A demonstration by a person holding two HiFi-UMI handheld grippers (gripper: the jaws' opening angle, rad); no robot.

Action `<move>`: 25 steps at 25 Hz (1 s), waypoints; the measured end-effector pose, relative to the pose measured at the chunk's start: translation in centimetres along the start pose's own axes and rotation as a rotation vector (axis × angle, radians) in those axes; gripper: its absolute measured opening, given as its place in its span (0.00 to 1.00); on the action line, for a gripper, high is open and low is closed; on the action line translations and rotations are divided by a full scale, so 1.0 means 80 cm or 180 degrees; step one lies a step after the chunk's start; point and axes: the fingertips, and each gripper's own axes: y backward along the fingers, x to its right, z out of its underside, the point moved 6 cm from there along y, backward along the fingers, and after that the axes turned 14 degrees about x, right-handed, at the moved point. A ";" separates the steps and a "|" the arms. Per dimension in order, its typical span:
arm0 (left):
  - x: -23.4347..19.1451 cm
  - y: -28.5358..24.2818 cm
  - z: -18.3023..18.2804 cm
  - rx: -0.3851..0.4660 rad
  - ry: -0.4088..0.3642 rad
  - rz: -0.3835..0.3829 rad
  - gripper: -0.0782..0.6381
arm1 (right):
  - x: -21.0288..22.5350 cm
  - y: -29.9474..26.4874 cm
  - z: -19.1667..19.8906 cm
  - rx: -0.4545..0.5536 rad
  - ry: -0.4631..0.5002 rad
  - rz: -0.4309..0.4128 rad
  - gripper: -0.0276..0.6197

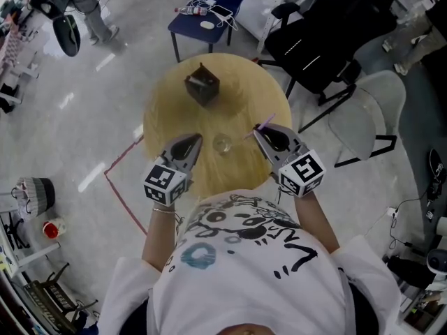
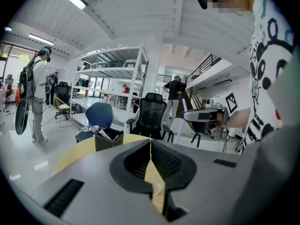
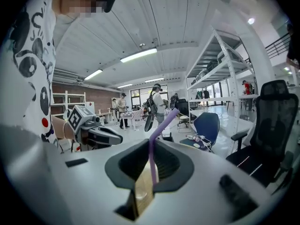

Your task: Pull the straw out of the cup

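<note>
A clear cup [image 1: 222, 144] stands on the round wooden table [image 1: 167, 110], between my two grippers. My right gripper [image 1: 260, 132] is shut on a purple straw [image 1: 264, 123], which juts up and to the right, clear of the cup. In the right gripper view the straw [image 3: 152, 161] runs up between the closed jaws of the right gripper [image 3: 151, 146] and bends at its top. My left gripper [image 1: 193, 144] hovers just left of the cup, shut and holding nothing. In the left gripper view the left gripper [image 2: 150, 142] shows its jaws pressed together.
A black open box [image 1: 202, 85] sits at the table's far side and shows again as the black box [image 2: 108, 139]. A blue chair [image 1: 207, 16] stands beyond the table. A black office chair [image 1: 321, 44] and a clear chair [image 1: 374, 114] stand to the right.
</note>
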 end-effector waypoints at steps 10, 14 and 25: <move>0.003 -0.005 0.006 -0.0030 0.0027 0.0019 0.13 | 0.004 0.005 0.010 -0.0049 0.0061 0.0083 0.11; 0.005 -0.003 0.005 -0.0032 0.0028 0.0021 0.13 | 0.002 0.006 0.008 -0.0031 0.0068 0.0094 0.11; 0.014 0.003 0.010 -0.0045 0.0024 0.0043 0.13 | -0.004 0.016 0.007 0.0037 0.0013 0.0149 0.11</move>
